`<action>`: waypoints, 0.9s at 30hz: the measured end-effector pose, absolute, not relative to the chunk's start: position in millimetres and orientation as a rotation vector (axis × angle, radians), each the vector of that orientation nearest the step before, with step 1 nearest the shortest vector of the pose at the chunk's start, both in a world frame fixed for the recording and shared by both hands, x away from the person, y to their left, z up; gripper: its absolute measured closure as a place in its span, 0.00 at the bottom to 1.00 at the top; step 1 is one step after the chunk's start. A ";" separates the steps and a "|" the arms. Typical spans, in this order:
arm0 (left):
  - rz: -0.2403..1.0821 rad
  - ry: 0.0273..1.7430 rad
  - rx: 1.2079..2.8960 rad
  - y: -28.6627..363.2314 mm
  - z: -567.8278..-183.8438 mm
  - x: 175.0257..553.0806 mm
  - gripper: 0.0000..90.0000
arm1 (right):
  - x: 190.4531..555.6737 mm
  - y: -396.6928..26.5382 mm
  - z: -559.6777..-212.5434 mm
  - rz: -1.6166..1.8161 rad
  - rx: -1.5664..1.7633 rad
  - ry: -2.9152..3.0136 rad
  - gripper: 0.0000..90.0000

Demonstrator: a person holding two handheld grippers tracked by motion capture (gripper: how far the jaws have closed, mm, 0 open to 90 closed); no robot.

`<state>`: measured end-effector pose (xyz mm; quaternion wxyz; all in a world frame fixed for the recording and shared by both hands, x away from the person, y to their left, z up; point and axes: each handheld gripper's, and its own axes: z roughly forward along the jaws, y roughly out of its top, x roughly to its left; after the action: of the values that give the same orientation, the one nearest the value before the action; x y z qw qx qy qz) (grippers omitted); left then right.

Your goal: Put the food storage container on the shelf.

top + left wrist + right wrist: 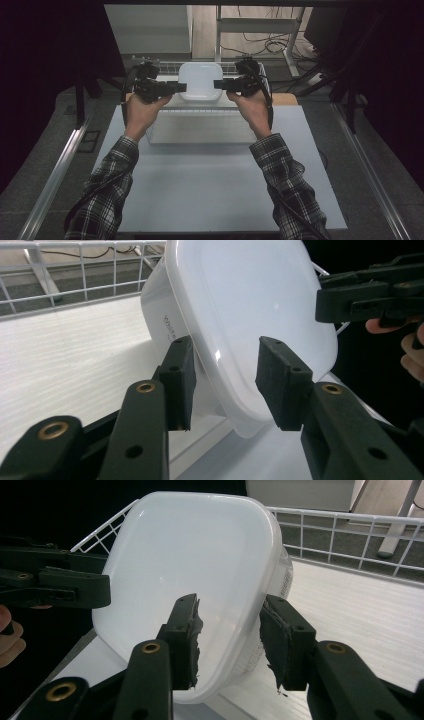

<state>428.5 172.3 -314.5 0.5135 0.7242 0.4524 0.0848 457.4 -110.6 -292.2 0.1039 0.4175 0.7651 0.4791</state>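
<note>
1. Left gripper (225, 385): jaws part-open astride the near rim of a white plastic container (250, 310); the pads look clear of it.
2. Right gripper (230, 640): jaws likewise part-open astride the opposite rim, not pressing.
3. The container's side bears grey printed writing, too small to read.
4. It sits lid-up on a white shelf (200, 102) at the bench's (220, 200) far edge, before a wire rack (350, 535).

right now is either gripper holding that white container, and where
Neither holds it: the white lidded container sits between both grippers' jaws at opposite rims, pads apart.
</note>
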 end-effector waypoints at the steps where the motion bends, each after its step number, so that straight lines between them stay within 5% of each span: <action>1: 0.204 1.087 1.742 172.3 -314.6 428.8 0.66 | 458.4 -110.6 -292.3 1.414 1.240 2.258 0.65; 11: 0.289 1.127 1.733 171.1 -316.2 437.7 0.44 | 462.6 -102.3 -293.1 1.321 1.229 2.198 0.54; 20: 0.379 1.145 1.717 167.4 -317.1 447.0 0.36 | 467.1 -99.1 -294.0 1.306 1.258 2.163 0.52; 27: 0.407 1.102 1.728 166.6 -308.8 440.8 0.26 | 465.8 -100.4 -290.7 1.336 1.224 2.163 0.39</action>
<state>440.8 166.6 -308.8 0.5020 0.7153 0.4560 0.1684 465.8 -100.4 -290.7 0.1592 0.4283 0.7568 0.4675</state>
